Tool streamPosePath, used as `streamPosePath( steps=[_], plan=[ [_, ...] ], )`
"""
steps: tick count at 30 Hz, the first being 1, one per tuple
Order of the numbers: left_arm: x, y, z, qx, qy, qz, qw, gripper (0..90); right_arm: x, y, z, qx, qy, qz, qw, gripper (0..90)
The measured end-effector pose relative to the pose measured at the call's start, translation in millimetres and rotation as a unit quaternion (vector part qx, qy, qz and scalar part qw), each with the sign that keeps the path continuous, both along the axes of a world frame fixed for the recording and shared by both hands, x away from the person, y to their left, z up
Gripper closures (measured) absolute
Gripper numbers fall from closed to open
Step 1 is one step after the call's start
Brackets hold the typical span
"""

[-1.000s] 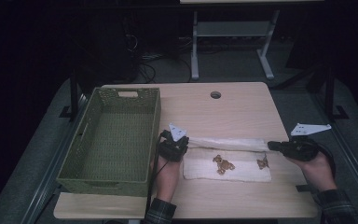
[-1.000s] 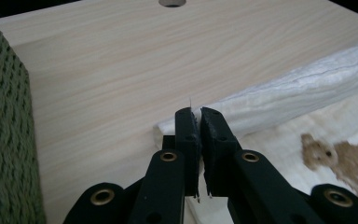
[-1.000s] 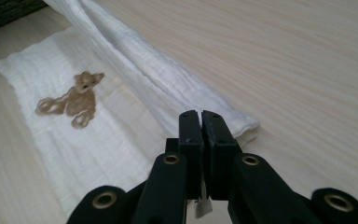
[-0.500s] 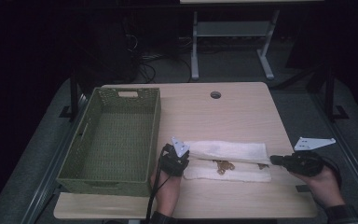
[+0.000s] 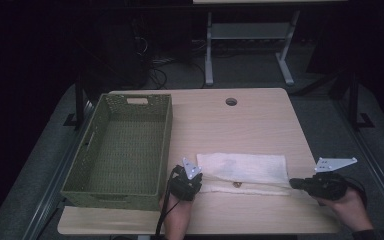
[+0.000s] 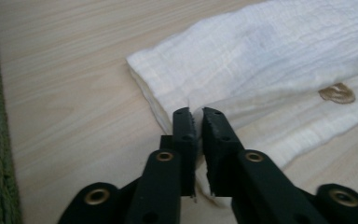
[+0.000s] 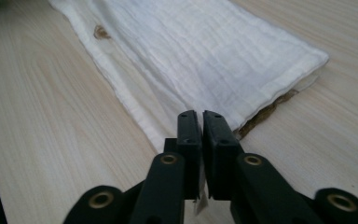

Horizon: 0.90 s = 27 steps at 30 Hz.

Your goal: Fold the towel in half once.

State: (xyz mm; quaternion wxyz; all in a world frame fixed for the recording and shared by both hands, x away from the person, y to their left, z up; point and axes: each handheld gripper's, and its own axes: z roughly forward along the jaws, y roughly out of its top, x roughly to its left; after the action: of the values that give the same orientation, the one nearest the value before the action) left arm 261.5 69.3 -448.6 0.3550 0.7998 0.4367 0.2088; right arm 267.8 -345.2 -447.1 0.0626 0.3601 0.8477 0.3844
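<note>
A folded white cloth [image 5: 245, 172] lies flat on the wooden table [image 5: 220, 125], near its front edge. The left gripper [image 5: 192, 181] sits at the cloth's left end, the right gripper [image 5: 294, 183] at its right end, each held by a hand reaching in from below. A green woven basket [image 5: 122, 145] stands to the left, just beside the left gripper.
</note>
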Motion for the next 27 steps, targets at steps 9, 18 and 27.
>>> streamPosePath(
  steps=[9,18,27],
  plan=[
    [3.9,2.7,13.7,-0.030,-0.012,-0.013,0.9994,59.8,4.0,-1.1,4.6,0.017,-0.005,-0.004,0.9998,74.4],
    [42.5,-5.7,18.4,-0.029,-0.013,-0.028,0.9991,54.0,37.1,1.7,7.3,0.009,-0.021,-0.034,0.9992,73.5],
    [78.0,-6.7,11.6,-0.013,0.000,-0.027,0.9995,51.9,89.0,-1.4,-1.1,0.002,-0.017,-0.071,0.9973,73.6]
  ],
)
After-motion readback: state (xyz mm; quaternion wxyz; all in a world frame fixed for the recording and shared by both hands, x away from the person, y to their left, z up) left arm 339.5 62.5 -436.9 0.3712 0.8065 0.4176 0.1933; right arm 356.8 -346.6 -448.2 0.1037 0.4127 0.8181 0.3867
